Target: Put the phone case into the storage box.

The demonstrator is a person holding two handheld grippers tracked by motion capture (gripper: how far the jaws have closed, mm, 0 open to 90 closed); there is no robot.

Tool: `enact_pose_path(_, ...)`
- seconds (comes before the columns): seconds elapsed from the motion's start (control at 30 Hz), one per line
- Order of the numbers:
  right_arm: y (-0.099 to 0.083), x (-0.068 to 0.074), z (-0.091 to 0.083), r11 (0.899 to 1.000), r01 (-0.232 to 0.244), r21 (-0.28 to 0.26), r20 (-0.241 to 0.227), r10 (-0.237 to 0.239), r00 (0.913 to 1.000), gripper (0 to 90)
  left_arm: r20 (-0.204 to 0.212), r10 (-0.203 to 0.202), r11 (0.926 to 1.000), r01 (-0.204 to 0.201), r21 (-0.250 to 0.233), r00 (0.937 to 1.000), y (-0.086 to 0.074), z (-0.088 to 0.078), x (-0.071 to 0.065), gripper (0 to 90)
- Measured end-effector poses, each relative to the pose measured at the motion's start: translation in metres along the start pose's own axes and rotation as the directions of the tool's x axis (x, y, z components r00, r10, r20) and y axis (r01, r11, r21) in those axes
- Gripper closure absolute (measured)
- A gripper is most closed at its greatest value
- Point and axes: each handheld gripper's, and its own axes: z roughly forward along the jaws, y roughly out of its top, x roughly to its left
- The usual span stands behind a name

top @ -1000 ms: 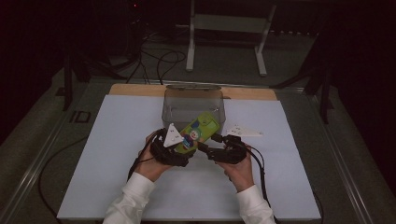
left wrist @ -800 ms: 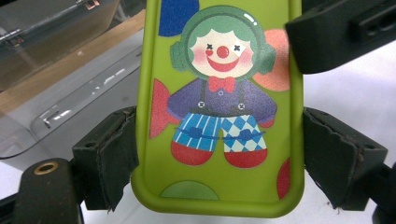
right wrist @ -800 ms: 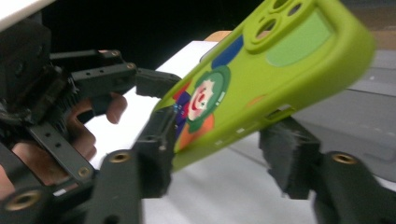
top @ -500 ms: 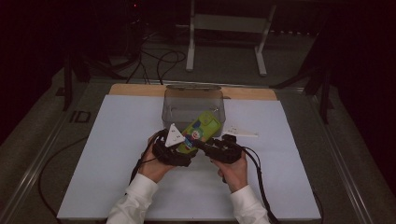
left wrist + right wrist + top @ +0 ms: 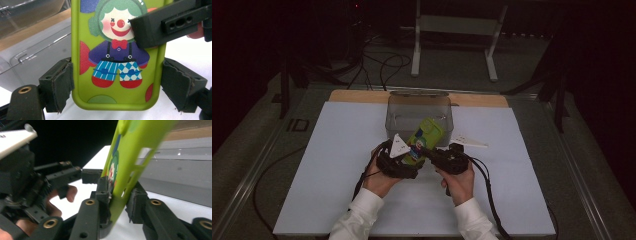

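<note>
White table [image 5: 337, 165], near edge: clear plastic bin [image 5: 419, 116] at the far middle, inside too murky to tell any contents. Green clown phone case [image 5: 423, 140] is held up just in front of it, tilted. Left gripper [image 5: 404, 161] clamps the case's lower end across its width; right gripper [image 5: 432, 152], jaws just closing, pinches its side edge front to back. Both grips should stay firm near the edges, since the soft case may flex.

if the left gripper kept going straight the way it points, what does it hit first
Probably the clear plastic bin: the left gripper, shut on the lime-green clown phone case, points up the table at it, though depth is unclear.
</note>
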Motion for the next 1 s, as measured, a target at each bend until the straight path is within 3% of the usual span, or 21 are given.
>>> enact_pose_path(0.1, 0.0000, 0.0017, 0.0004, 1.000, -0.007, -0.005, -0.008, 0.007, 0.9999, 77.8, 0.016, -0.016, 0.9999, 0.016, 0.000, 0.9997, -0.0010, 0.0017, 0.0015, 16.4)
enact_pose_path(0.37, 0.0008, 0.0057, -0.0002, 1.000, 0.011, -0.012, -0.001, -0.011, 0.9999, 78.0, 0.038, -0.012, 0.9999, 0.012, -0.005, 0.9992, -0.0016, 0.0024, 0.0026, 15.6)
enact_pose_path(1.0, 0.0046, 0.0092, -0.0010, 1.000, -0.027, -0.015, 0.005, 0.027, 0.9996, 78.1, 0.083, -0.019, 0.9998, 0.019, -0.008, 0.9964, -0.0043, -0.0009, 0.0044, 14.4)
